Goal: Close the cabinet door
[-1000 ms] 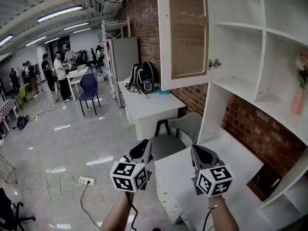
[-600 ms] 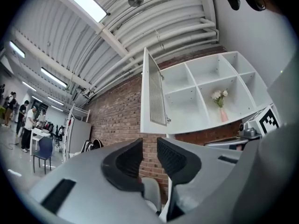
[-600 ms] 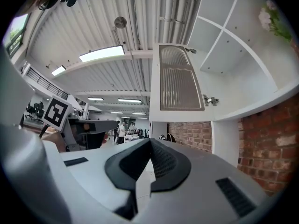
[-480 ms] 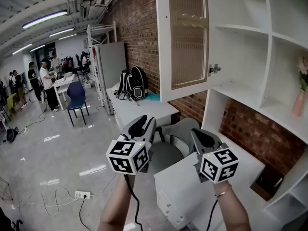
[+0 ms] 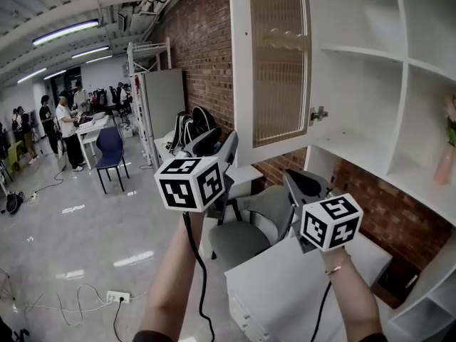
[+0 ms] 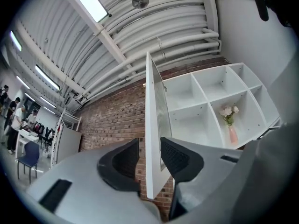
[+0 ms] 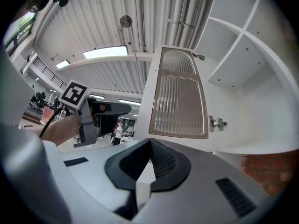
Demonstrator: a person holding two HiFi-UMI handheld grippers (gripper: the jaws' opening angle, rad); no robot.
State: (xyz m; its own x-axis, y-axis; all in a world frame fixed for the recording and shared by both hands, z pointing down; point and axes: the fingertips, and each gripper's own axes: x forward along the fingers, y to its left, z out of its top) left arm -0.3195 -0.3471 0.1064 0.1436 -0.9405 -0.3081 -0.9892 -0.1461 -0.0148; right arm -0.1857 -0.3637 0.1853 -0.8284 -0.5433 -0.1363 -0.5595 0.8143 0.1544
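Observation:
The white cabinet door (image 5: pixel 274 63) with its ribbed glass panel stands swung open from the white shelf unit (image 5: pixel 356 48). My left gripper (image 5: pixel 224 142) is raised by the door's lower free corner. Its jaws have just been opening and now stand open. In the left gripper view, the door's free edge (image 6: pixel 150 101) lines up with the gap of my left gripper (image 6: pixel 149 143), and the pads do not press on it. My right gripper (image 5: pixel 296 180) hangs lower, under the door, with nothing in it. In the right gripper view the door (image 7: pixel 178 101) fills the middle, and my right gripper (image 7: pixel 150 141) is shut.
A pink vase with flowers (image 5: pixel 445 159) stands on a shelf at right. Below are a white desk (image 5: pixel 285 291) and a grey chair (image 5: pixel 246 226). A backpack (image 5: pixel 191 127) lies on a far desk, with people (image 5: pixel 64 120) at the back left. Cables lie on the floor.
Both grippers have risen toward the open door. The left gripper climbed more and its jaws have spread apart. The door has not swung.

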